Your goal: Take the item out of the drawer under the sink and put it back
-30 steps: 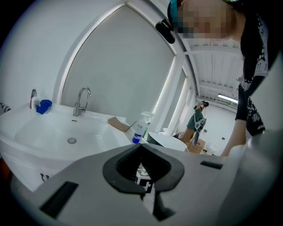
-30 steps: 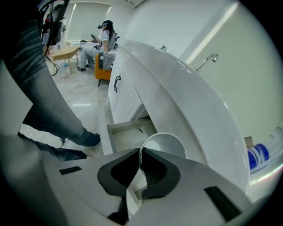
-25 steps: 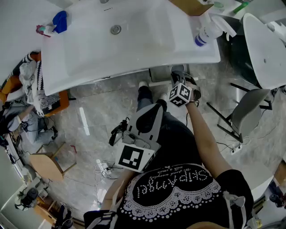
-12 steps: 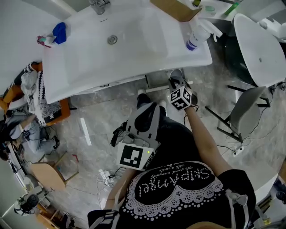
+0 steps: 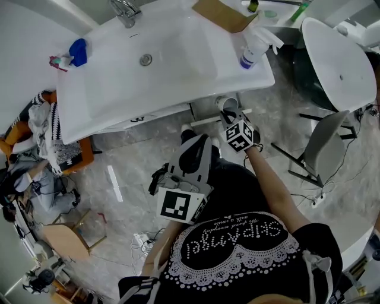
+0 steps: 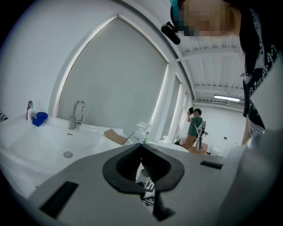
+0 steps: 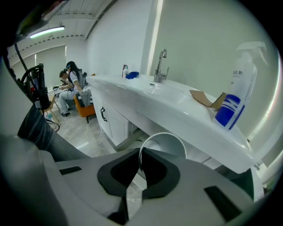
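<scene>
Holding the left tongs point(image 6: 141, 147) low at the left, over the grey marble floor point(image 5: 124, 154) in front of the long white basin surface point(image 5: 95, 101). Pressing their black pads tip to tip, with nothing between them. Passing over the chrome tap point(image 5: 123, 10) at the back edge and the flat piece of brown cardboard point(image 5: 217, 13) near the back right corner, neither in play.

Gripping the white, round, thin-walled cup point(image 7: 167, 145) in the right tongs point(image 7: 140, 152), just in front of and below the front edge of the surface, near its right corner, where the white spray bottle with the blue label point(image 5: 252, 47) stands. Pinching almost shut on one side of the cup's wall at the rim, one pad inside and one outside, with the mouth tilted upward.

Judging the cup to be out of the drawer and clear of everything, with the putting-back not yet done. Not making out the drawer itself in any view.

Expecting a light, stiff, smooth thing, easy to lift but likely to swivel or slip in a one-wall pinch. Possibly chipping or denting it if knocked on the cabinet. Favouring the rim as the place to take hold, as here, with the pads set deep over the wall and the squeeze firm rather than hard.
</scene>
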Available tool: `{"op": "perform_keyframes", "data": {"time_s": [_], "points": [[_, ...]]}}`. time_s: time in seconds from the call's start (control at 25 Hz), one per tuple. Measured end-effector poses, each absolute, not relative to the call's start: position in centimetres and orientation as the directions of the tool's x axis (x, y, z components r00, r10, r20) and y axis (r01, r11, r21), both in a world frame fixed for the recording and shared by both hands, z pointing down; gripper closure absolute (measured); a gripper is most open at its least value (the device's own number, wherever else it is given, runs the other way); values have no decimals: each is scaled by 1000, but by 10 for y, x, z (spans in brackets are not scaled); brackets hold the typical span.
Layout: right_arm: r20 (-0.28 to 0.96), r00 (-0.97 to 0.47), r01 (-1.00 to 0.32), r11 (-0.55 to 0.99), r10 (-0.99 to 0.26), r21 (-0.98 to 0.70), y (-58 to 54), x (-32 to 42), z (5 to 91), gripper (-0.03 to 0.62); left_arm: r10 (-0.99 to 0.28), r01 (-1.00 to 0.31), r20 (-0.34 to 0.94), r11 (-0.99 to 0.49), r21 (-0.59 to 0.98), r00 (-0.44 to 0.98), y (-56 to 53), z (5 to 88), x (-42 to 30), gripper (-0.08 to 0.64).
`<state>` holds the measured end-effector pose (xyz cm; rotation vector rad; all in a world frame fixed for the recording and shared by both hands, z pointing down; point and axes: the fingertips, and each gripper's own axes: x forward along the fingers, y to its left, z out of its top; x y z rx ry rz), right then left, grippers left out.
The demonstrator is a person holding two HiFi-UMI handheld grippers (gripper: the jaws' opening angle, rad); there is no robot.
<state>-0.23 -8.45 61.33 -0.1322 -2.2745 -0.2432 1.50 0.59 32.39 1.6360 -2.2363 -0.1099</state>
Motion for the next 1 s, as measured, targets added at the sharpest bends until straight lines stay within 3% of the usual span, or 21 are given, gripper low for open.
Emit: {"op": "perform_keyframes", "data": {"time_s": [1.0], "points": [[605, -793, -23, 996, -70, 85, -94, 30, 534, 568, -962, -929, 200, 239, 283, -187, 2, 318, 38, 555]]}}
